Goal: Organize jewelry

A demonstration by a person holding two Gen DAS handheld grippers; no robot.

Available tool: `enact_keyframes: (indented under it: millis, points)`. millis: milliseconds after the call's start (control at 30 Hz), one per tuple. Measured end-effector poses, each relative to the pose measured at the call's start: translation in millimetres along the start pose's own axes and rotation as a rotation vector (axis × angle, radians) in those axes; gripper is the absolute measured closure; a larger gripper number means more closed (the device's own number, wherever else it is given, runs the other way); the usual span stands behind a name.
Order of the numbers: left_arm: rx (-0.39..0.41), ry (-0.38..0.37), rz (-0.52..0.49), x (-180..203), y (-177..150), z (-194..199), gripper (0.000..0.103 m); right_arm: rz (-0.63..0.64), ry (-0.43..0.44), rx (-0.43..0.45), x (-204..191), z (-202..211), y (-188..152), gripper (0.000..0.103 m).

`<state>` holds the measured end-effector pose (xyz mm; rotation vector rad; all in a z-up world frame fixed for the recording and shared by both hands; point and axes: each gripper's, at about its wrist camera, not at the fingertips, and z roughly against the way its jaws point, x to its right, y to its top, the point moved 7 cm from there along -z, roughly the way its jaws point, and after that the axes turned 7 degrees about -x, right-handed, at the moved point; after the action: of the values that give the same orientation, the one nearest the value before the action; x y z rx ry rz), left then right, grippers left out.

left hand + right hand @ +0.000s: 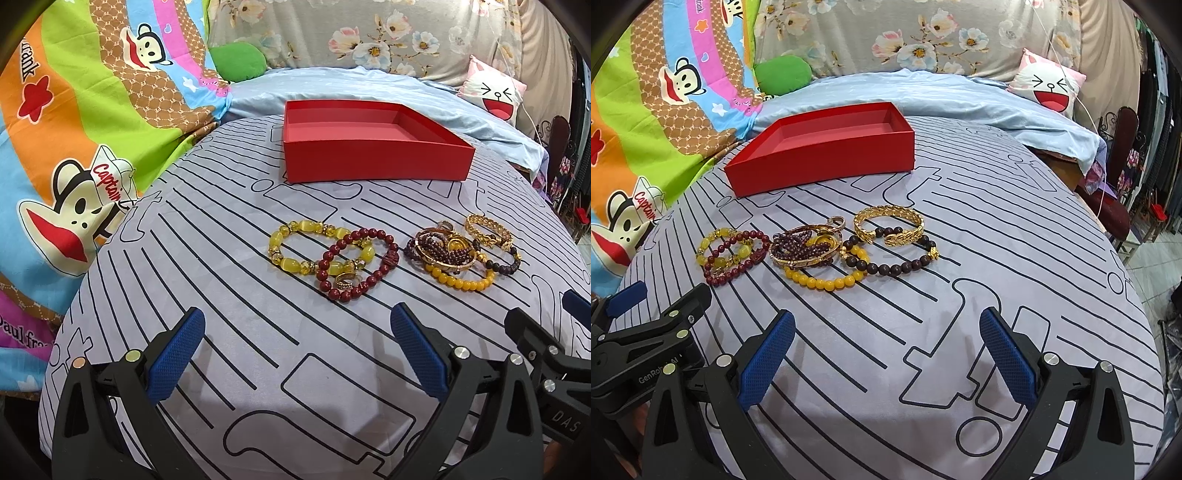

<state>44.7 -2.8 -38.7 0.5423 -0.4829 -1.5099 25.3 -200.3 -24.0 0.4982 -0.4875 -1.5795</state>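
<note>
Grippers hover nearest: left gripper (297, 354) and right gripper (886, 354), both spread wide, pinching nothing. Beyond, at 12 o'clock on the striped sheet (221, 332), lie the bracelets (388, 254) (two tangled clusters, touching within each). Farther at 12 sits the red box (369, 162).

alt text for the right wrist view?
Open right gripper hovers over a striped grey cloth, short of a cluster of beaded and gold bracelets. An empty red box sits behind them.
</note>
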Motion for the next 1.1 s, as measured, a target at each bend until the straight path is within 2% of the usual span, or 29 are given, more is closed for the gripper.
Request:
enact_keyframes:
  millis: [233, 467, 833, 1100]
  points:
    - [0.006, 0.007, -0.019, 4, -1, 1, 0.007, 0.003, -0.001, 0.001, 0, 0, 0, 0.006]
    - [0.0, -0.014, 0.024, -5, -2, 5, 0.007, 0.0, -0.005, 0.007, 4, 4, 4, 0.007]
    - [0.001, -0.028, 0.044, -23, 15, 5, 0.007, -0.024, -0.001, 0.021, 14, -9, 40, 0.007]
    - [-0.011, -0.038, 0.042, -17, 24, -6, 0.007, -0.044, 0.02, 0.0, 12, -33, 63, 0.016]
